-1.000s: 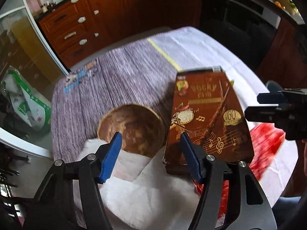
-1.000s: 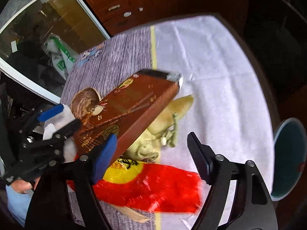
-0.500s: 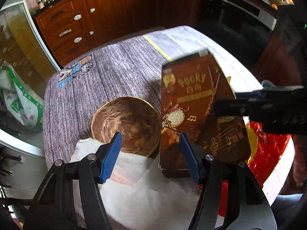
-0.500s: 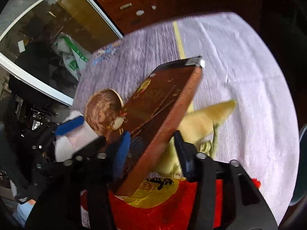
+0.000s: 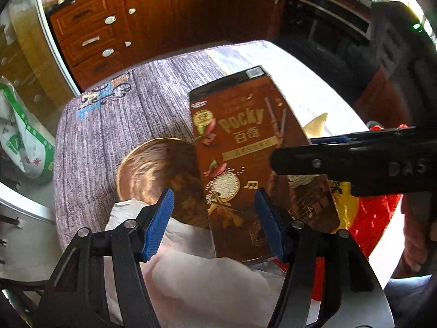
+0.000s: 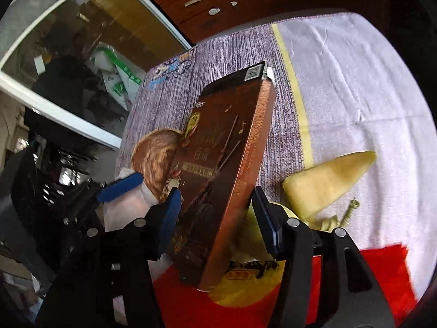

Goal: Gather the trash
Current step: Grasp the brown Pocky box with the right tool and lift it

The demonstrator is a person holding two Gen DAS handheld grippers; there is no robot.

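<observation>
Kitchen cabinets of dark red wood stand behind a round desk (image 5: 90, 142) covered by a cloth that is grey-striped at its left half and white at its right, with a yellow line between.

Left to right. Near the left edge lies a shallow brown wooden bowl (image 5: 155, 175), glossy and round, partly resting on crumpled white paper (image 5: 207, 281) at the near edge. The left gripper (image 5: 214, 225) hovers over bowl and paper with its blue ribbed pads spread wide, holding nothing.

At centre, the Pocky box (image 5: 245, 150), a flat brown cardboard carton with glossy print, is tilted up off the desk, its long axis running from the near edge toward the far edge. The right gripper (image 6: 217, 220) is clamped across the box's lower end, one pad on each broad face; the box (image 6: 232, 147) thus extends straight forward from that gripper, which is plainly the nearer of the two.

Right of the box lie a pale yellow pointed wrapper (image 6: 330, 183) and, at the near right edge, a crinkled red and yellow plastic bag (image 6: 366, 281).

Judgement: the lift is under way; no trash receptacle shows on the desk, so the carry direction cannot be told.
</observation>
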